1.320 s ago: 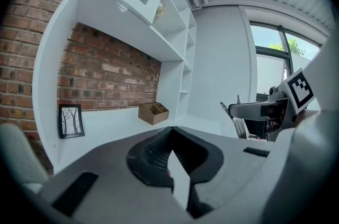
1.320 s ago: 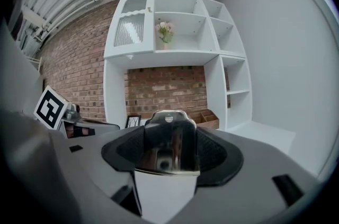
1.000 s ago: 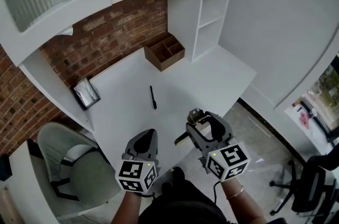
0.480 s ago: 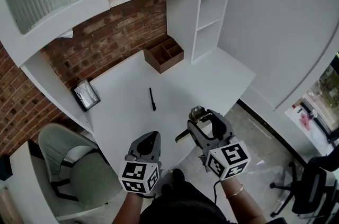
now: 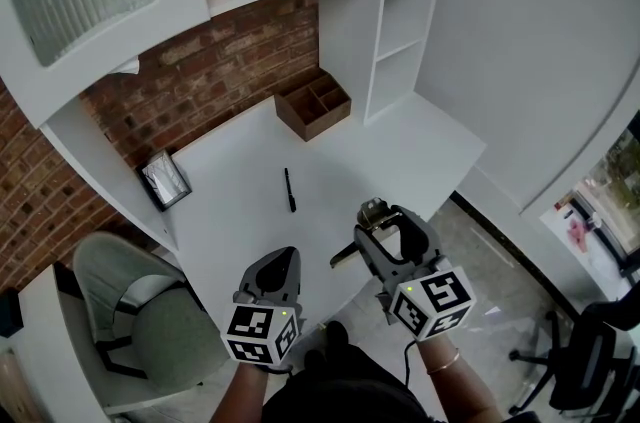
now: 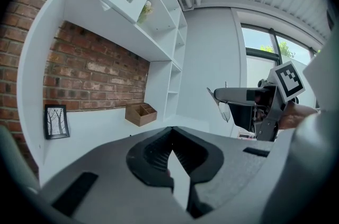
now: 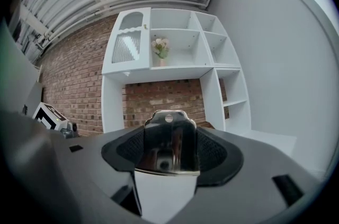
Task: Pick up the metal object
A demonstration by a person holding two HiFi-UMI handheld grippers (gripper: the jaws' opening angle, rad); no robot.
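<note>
A shiny metal object [image 7: 169,146] with a rounded top sits between the jaws of my right gripper [image 7: 170,130], whose pads are closed on its sides. In the head view the right gripper [image 5: 385,221] hovers over the near edge of the white desk [image 5: 400,151], the metal object [image 5: 371,215] at its tip and a dark part [image 5: 343,258] sticking out to the left. My left gripper [image 5: 285,256] hangs beside it at the desk's front edge. Its jaws [image 6: 171,135] meet at the tips with nothing between them.
A black pen [image 5: 288,188] lies mid-desk. A wooden organizer [image 5: 313,104] stands at the back by the brick wall, and a framed picture [image 5: 164,178] leans at the left. White shelves [image 5: 400,21] rise at the back right. A grey-green chair [image 5: 140,311] is below left.
The left gripper has dropped slightly toward me. The right gripper keeps the metal object in the same place.
</note>
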